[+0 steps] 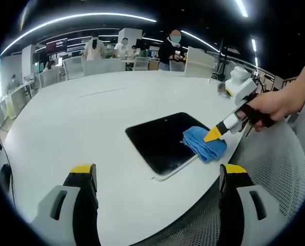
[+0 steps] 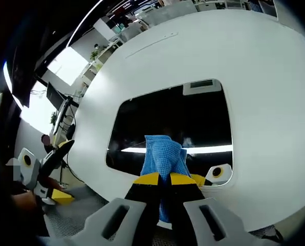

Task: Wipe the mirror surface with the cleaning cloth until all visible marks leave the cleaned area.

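A dark, rounded-rectangular mirror [image 1: 165, 141] is laid flat on the white round table [image 1: 81, 118], near its edge. A folded blue waffle-weave cleaning cloth [image 2: 162, 159] is pinched in the closed right claw [image 2: 164, 178] and pressed on the glass by the mirror's near edge. The left claw [image 1: 157, 171] is held open above the table, apart from the mirror.

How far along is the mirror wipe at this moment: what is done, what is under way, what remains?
Done: the right gripper is shut on the blue cloth and has it on the mirror. In hand: the cloth sits at the mirror's near corner by the table edge. Left: I cannot see marks on the dark glass, so cleanliness is unclear; most of the surface lies beyond the cloth. The left gripper hangs open.
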Demonstrator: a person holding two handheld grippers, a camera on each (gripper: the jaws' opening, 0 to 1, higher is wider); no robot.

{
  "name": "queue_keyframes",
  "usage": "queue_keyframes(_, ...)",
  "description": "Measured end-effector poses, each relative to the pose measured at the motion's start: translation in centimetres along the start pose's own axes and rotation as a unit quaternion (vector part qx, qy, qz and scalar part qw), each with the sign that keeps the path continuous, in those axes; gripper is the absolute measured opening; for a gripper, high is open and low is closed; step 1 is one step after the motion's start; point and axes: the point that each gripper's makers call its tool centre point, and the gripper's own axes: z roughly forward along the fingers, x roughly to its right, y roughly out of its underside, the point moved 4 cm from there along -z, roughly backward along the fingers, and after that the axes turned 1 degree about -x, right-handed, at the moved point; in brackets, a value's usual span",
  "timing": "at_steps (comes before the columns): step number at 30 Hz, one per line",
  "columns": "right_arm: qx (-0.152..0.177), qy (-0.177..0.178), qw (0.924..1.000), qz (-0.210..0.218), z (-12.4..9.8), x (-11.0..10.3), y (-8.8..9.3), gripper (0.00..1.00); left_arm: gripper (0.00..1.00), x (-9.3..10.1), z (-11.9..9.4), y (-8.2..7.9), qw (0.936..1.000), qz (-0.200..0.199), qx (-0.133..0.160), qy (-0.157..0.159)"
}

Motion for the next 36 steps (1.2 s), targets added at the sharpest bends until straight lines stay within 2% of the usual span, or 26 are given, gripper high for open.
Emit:
queue_keyframes(7, 0.000, 0.002, 1.0000, 0.002, -0.2, 0.4, -0.1, 0.00, 0.99, 0.0, 0.0, 0.1, 1.0000, 0.001, -0.001, -0.002)
queue_keyframes(19, 0.008, 0.009, 0.9996, 0.026, -1.2, 2.8, -0.6, 0.00, 0.99, -0.1, -0.1, 0.1, 1.0000, 0.000, -0.001, 0.000)
queue_keyframes(36, 0.005, 0.016, 0.9997, 0.017, -1.6, 3.3, -0.7, 0.00, 0.99, 0.0, 0.0, 0.2, 1.0000, -0.003, -0.004, 0.002)
